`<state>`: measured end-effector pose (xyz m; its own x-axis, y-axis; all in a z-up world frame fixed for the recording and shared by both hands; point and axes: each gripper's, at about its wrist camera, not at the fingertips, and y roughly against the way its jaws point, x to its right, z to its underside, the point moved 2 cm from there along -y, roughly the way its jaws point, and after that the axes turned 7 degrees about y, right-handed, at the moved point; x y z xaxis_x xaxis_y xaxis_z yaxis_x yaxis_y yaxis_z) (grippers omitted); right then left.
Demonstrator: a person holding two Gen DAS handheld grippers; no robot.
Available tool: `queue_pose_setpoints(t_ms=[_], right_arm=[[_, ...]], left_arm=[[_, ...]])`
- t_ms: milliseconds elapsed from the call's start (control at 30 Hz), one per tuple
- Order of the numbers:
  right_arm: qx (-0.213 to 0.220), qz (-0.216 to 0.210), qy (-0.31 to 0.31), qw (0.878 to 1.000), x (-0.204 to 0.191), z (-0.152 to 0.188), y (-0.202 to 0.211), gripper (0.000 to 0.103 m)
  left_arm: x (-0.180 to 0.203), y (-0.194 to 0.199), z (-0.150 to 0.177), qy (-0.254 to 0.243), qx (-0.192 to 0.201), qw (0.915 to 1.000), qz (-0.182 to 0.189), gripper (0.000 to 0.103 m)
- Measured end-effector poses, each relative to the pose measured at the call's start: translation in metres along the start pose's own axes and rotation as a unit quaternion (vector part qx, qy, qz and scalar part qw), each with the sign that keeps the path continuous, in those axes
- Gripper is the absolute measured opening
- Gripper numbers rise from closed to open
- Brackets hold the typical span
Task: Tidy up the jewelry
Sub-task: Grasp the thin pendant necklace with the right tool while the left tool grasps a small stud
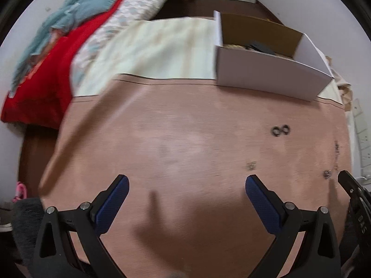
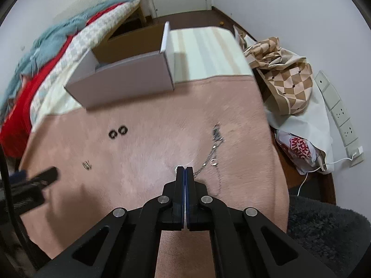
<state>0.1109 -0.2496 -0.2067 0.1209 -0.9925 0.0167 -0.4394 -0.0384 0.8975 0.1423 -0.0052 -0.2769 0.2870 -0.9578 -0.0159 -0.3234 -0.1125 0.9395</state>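
Note:
On the pink board [image 2: 148, 143] lie a pair of black rings [image 2: 118, 132], also in the left wrist view [image 1: 281, 130], a small silver piece [image 2: 87, 164] [image 1: 251, 165], and a thin silver chain [image 2: 214, 148]. My right gripper [image 2: 184, 168] is shut, its tips at the near end of the chain, with a small white bit at the tip; whether it grips the chain is unclear. My left gripper [image 1: 186, 183] is open and empty above the bare board, left of the jewelry. A white cardboard box [image 1: 266, 74] [image 2: 125, 85] stands open at the board's far edge.
Cream cloth [image 1: 157, 48] lies beyond the board. Red, teal and patterned bedding [image 1: 58, 53] is heaped at the left. A checked bag and a plastic bag [image 2: 292, 106] sit at the right by wall sockets [image 2: 340, 113]. A dark fuzzy cushion [image 2: 324, 227] is at the near right.

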Motion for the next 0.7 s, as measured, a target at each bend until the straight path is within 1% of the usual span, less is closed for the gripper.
queue_pose_setpoints(t_ms=[67, 100, 167, 233, 267, 300, 367, 433, 533, 700], right_arm=[[0.002, 0.002, 0.000, 1.000, 0.004, -0.001, 0.004, 0.000], [0.001, 0.004, -0.001, 1.000, 0.005, -0.001, 0.005, 0.000], [0.000, 0.006, -0.003, 1.000, 0.009, 0.000, 0.006, 0.000], [-0.001, 0.007, -0.005, 1.000, 0.012, -0.001, 0.006, 0.000], [-0.002, 0.007, -0.007, 1.000, 0.013, -0.001, 0.006, 0.000], [-0.002, 0.007, -0.009, 1.000, 0.015, -0.001, 0.006, 0.000], [-0.002, 0.007, -0.009, 1.000, 0.017, -0.002, 0.007, 0.000], [0.000, 0.008, -0.010, 1.000, 0.018, -0.003, 0.009, 0.000], [0.005, 0.007, -0.010, 1.000, 0.018, -0.006, 0.012, 0.000], [0.017, 0.000, -0.011, 1.000, 0.012, -0.012, 0.022, 0.000]], left_arm=[[0.010, -0.008, -0.001, 0.002, -0.012, 0.9995, 0.029, 0.101], [0.014, -0.011, -0.001, 0.002, -0.017, 0.9991, 0.038, 0.098], [0.023, -0.016, 0.000, -0.004, -0.023, 0.9985, 0.050, 0.088], [0.032, -0.020, 0.002, -0.016, -0.028, 0.9980, 0.055, 0.068], [0.036, -0.021, 0.003, -0.021, -0.029, 0.9978, 0.055, 0.062], [0.039, -0.023, 0.003, -0.024, -0.030, 0.9977, 0.056, 0.048], [0.044, -0.022, 0.004, -0.037, -0.019, 0.9976, 0.055, 0.036], [0.047, -0.021, 0.005, -0.044, -0.013, 0.9972, 0.058, 0.015], [0.047, -0.021, 0.008, -0.043, -0.013, 0.9968, 0.066, 0.006], [0.042, -0.011, 0.011, -0.043, -0.006, 0.9957, 0.081, 0.006]])
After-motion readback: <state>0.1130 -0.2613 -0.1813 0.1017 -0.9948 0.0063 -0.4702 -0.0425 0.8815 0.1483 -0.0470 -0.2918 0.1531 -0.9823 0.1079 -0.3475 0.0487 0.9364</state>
